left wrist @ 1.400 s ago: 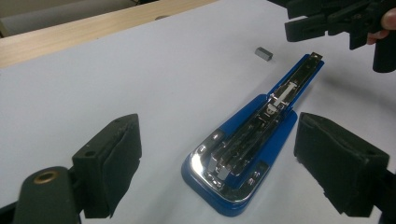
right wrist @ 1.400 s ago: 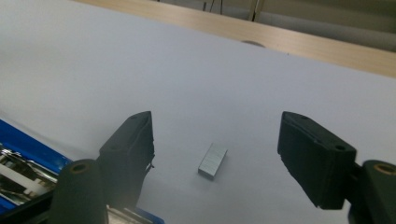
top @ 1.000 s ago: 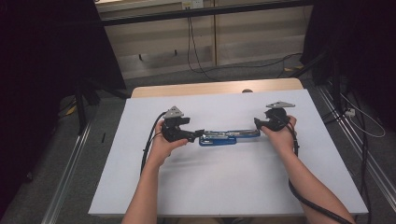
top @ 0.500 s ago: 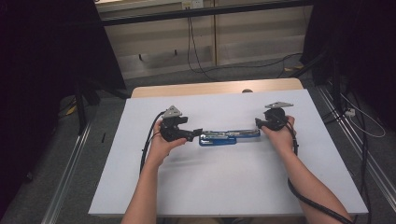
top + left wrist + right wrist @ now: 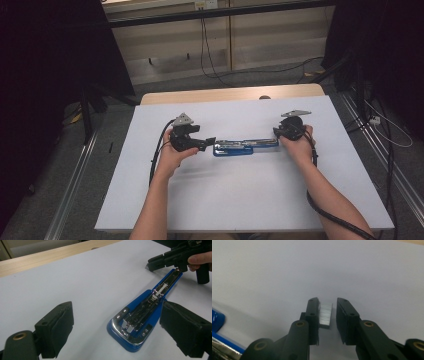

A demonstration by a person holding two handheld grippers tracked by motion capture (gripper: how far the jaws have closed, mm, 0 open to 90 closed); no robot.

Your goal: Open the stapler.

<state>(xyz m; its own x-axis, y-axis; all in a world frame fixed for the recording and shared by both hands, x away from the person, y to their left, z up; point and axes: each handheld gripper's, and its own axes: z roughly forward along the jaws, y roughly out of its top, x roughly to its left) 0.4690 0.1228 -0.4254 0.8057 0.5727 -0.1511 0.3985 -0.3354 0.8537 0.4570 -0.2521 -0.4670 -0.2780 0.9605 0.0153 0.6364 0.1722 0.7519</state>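
A blue stapler [image 5: 245,146] lies swung open and flat on the white table, its metal staple channel [image 5: 147,305] facing up. My left gripper [image 5: 210,142] stands open at the stapler's left end; in the left gripper view its jaws [image 5: 117,307] straddle the rounded blue base without touching it. My right gripper [image 5: 278,133] is at the stapler's right end. Its jaws [image 5: 327,301] have just been closing around a short strip of staples [image 5: 325,313]. The strip lies on the table against one pad, with a gap to the other.
The white tabletop [image 5: 250,200] spreads wide in front of and behind the stapler. A wooden strip [image 5: 225,95] runs along its far edge. Cables trail from both grippers, and metal rails flank the table on the floor.
Both hands hold their places at the stapler's two ends. No visible shift of the stapler.
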